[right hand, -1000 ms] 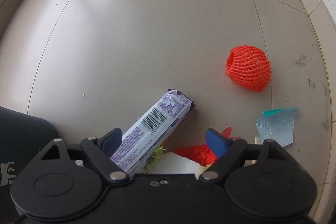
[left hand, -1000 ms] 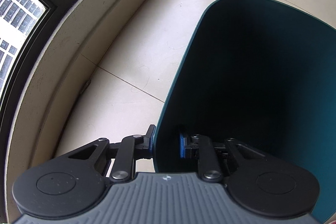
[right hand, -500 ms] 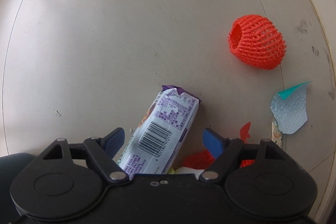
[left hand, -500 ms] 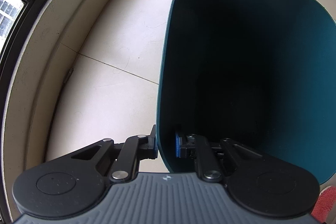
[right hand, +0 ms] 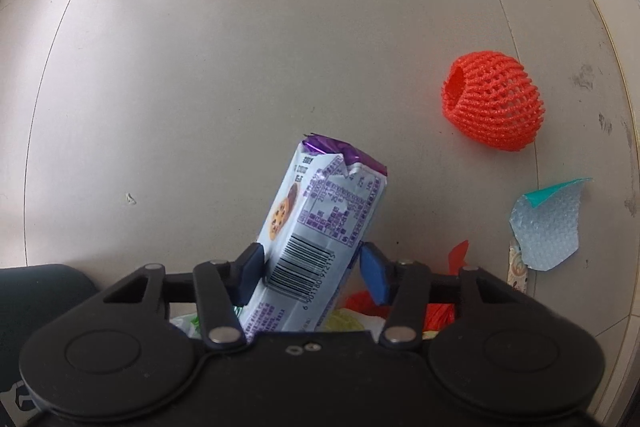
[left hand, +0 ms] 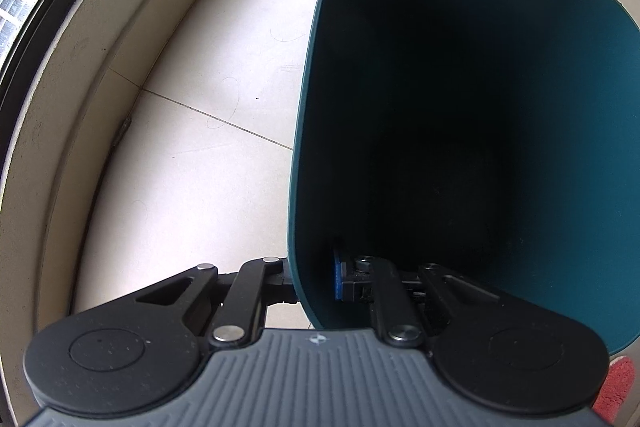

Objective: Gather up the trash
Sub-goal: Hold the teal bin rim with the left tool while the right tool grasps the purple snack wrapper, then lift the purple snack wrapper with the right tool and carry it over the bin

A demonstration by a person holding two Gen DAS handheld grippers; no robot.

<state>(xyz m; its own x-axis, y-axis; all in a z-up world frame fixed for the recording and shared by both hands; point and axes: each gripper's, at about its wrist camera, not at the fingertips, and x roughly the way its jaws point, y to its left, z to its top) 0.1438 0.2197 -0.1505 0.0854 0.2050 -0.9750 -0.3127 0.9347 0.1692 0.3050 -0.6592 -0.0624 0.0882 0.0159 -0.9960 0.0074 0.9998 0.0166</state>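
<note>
Right wrist: right tongs [right hand: 310, 269], just closing, clasp white-purple biscuit wrapper [right hand: 320, 227], lower end hidden; left tongs [left hand: 314, 277] pinch dark teal plastic bin wall [left hand: 304, 167].

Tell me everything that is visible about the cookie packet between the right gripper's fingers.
The cookie packet is a long, white and purple wrapper of shiny plastic, with a barcode, fine print and a cookie picture. Its crimped purple end points away from the camera. It lies between the fingers of the right gripper, whose jaws have just been closing; both pads appear to meet its sides. Other litter lies beneath its near end.
</note>
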